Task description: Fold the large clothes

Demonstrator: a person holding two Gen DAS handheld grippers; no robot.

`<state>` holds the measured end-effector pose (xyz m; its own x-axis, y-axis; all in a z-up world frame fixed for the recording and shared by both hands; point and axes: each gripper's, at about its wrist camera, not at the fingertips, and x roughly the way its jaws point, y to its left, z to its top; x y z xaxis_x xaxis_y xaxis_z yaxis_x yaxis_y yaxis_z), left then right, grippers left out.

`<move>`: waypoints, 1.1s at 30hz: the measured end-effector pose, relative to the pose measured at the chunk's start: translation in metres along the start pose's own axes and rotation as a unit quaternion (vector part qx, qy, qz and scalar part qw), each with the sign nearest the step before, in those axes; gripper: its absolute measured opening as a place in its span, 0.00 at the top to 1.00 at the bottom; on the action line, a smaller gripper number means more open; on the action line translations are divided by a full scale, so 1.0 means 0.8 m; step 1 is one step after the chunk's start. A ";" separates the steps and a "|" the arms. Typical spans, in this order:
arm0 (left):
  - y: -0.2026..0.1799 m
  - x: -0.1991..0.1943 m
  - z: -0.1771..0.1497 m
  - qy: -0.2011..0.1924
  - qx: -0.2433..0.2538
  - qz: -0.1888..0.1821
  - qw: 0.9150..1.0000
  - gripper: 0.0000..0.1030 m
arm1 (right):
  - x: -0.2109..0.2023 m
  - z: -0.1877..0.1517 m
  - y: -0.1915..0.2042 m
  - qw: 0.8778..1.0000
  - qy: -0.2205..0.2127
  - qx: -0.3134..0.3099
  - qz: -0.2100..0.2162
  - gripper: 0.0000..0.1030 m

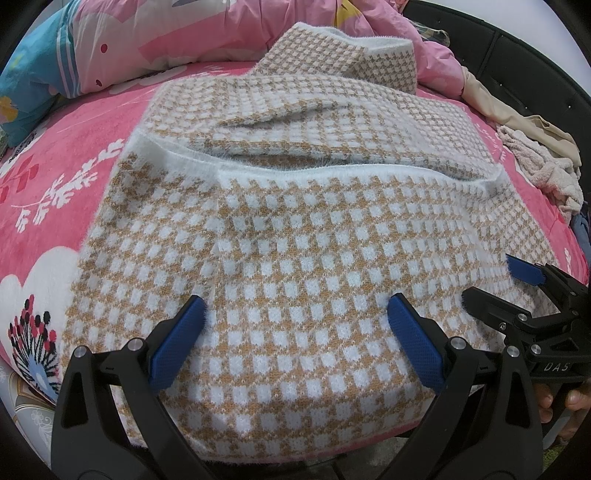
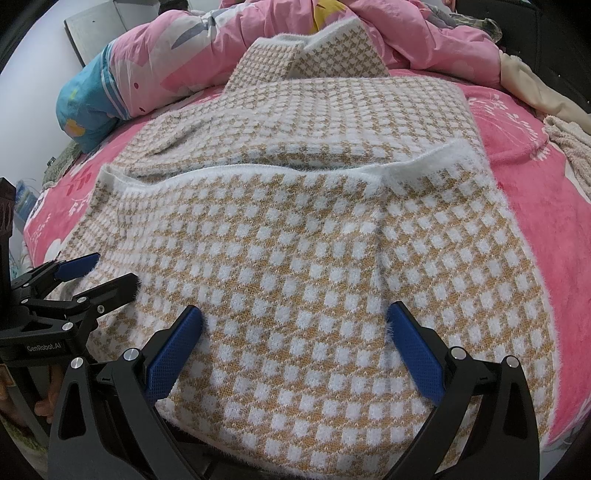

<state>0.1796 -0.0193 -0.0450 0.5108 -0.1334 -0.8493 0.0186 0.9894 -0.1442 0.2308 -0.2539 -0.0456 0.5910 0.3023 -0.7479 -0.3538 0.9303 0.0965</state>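
presently: sweater [image 1: 295, 236], tan-and-white check, fuzzy white trim, lying on pink blanket [image 1: 66, 192], near half folded up over the far half. left gripper [image 1: 297, 314] released, fingers spread above the near fold, grasping nothing. right gripper [image 2: 295, 317] likewise released, beside it. pink quilt [image 1: 192, 33] bunched behind; beige cloth [image 1: 517, 122] at the far right edge.

Evenly lit, soft and diffuse; no glare. Faint shadow under the white hem fold of the sweater [image 1: 295, 236] and inside its opening. Strong fisheye bowing toward all edges; black vignette corners, heaviest at 4 to 8 o'clock. Centre sharp, knit weave legible; pink quilt [image 2: 258, 48] at 12 o'clock slightly soft. Colours saturated, mildly cool.
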 end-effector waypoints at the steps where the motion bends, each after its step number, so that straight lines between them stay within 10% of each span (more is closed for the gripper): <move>1: 0.000 0.000 -0.001 0.000 0.000 0.000 1.000 0.07 | 0.000 0.000 0.000 1.000 0.000 0.000 0.000 0.06; 19: 0.010 -0.036 0.022 -0.076 0.023 -0.031 0.996 0.07 | -0.043 0.049 0.001 0.999 0.006 -0.036 0.037 0.06; 28: 0.030 -0.065 0.224 -0.176 0.027 -0.058 0.982 0.07 | -0.066 0.227 -0.031 0.992 -0.087 -0.039 0.085 0.06; 33: 0.045 0.018 0.359 -0.132 -0.010 -0.081 0.988 0.08 | -0.006 0.348 -0.057 0.991 -0.080 -0.005 0.111 0.06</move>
<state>0.4343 0.0311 0.0837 0.7082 -0.2676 -0.6533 0.1033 0.9547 -0.2790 0.4460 -0.2401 0.1360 0.6045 0.5288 -0.5958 -0.4950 0.8353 0.2391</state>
